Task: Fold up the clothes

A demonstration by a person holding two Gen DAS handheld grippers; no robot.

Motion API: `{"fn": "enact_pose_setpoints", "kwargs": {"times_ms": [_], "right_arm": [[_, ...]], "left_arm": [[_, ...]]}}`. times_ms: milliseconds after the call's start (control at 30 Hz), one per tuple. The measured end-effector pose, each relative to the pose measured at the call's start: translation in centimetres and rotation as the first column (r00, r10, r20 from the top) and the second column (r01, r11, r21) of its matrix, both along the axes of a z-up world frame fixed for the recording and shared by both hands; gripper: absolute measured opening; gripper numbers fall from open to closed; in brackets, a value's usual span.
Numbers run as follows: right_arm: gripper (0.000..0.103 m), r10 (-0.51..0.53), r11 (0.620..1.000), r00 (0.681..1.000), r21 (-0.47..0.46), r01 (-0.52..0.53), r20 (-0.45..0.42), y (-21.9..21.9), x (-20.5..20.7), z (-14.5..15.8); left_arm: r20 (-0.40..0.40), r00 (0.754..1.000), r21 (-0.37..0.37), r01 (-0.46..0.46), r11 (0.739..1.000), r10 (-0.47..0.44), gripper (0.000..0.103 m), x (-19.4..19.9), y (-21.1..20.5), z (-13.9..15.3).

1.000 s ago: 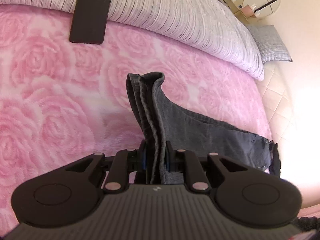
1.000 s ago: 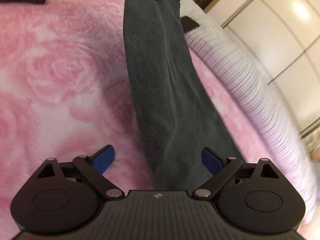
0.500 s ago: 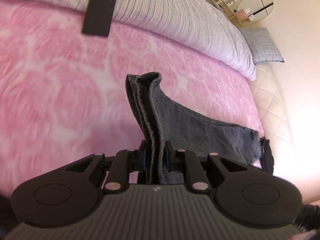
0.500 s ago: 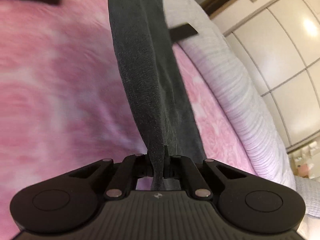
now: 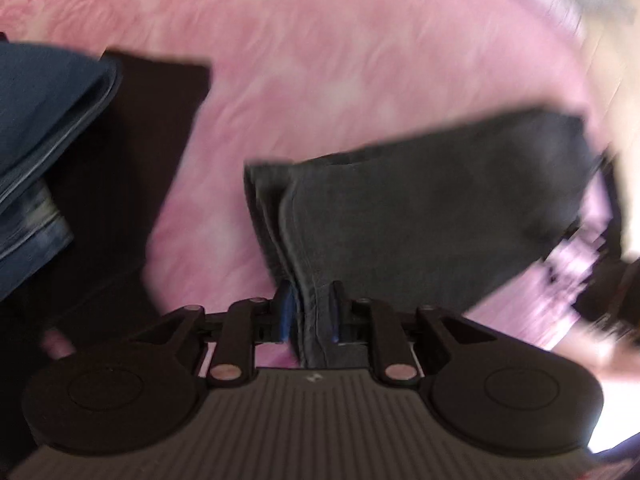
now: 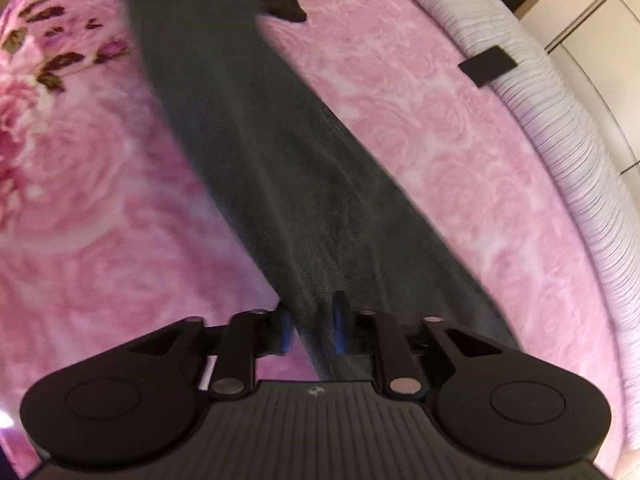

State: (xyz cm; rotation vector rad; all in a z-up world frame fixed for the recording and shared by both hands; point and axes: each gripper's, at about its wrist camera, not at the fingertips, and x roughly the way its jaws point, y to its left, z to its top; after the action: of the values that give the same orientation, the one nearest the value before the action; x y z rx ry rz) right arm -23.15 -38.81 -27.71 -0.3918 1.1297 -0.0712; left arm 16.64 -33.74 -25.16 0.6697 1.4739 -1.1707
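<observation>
**Grey garment stretched between both grippers above the bed**

While you hold the grey garment taut between the two tools, it hangs as a long narrow band above the pink blanket, not lying flat on it. The left gripper has its blue pads pinched onto a bunched, layered edge of the cloth, with the rest fanning away toward 2 o'clock in the left view. The right gripper is likewise clamped on the other end, and the band runs off toward 11 o'clock. Holding both ends this way keeps the layers aligned and the length straight, which, in my judgement, suits either laying it down or doubling it over; the blur in the left view hides which.

Farther out, at 9 o'clock in the left view, folded blue clothes rest on a dark cloth. At 2 o'clock in the right view, a phone sits on the striped duvet.

No containers show in either view.
</observation>
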Motion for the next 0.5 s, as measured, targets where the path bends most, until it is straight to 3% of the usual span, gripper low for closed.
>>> {"fn": "enact_pose_setpoints", "kwargs": {"times_ms": [67, 167, 233, 300, 367, 400, 500], "right_arm": [[0.049, -0.023, 1.0, 0.999, 0.021, 0.022, 0.039, 0.2, -1.5, 1.3], [0.051, -0.128, 0.99, 0.988, 0.067, 0.122, 0.09, -0.8, -4.3, 3.2], [0.056, -0.28, 0.956, 0.952, 0.121, 0.266, 0.123, -2.7, -7.2, 4.4], [0.063, -0.465, 0.881, 0.873, 0.179, 0.439, 0.147, -6.4, -10.5, 5.2], [0.067, -0.623, 0.777, 0.765, 0.236, 0.583, 0.162, -10.7, -14.1, 5.6], [0.068, -0.695, 0.714, 0.699, 0.266, 0.647, 0.168, -13.1, -16.0, 5.8], [0.068, -0.817, 0.576, 0.546, 0.305, 0.758, 0.187, -19.9, -22.1, 5.4]], "left_arm": [[0.028, 1.0, 0.025, 0.006, 1.0, -0.006, 0.017, -0.2, 0.7, 0.2], [0.062, 0.996, -0.007, 0.06, 0.998, -0.06, 0.02, -2.1, -1.6, 1.3], [0.086, 0.992, -0.028, 0.097, 0.995, -0.094, 0.023, -3.4, -3.1, 2.0], [0.109, 0.985, -0.051, 0.137, 0.989, -0.131, 0.029, -4.8, -4.8, 2.8], [0.123, 0.972, -0.105, 0.213, 0.971, -0.2, 0.032, -8.0, -8.3, 3.1], [0.127, 0.963, -0.132, 0.253, 0.959, -0.237, 0.034, -9.7, -10.2, 3.2], [0.141, 0.92, -0.201, 0.388, 0.9, -0.366, 0.039, -16.2, -16.4, 2.5]]}}
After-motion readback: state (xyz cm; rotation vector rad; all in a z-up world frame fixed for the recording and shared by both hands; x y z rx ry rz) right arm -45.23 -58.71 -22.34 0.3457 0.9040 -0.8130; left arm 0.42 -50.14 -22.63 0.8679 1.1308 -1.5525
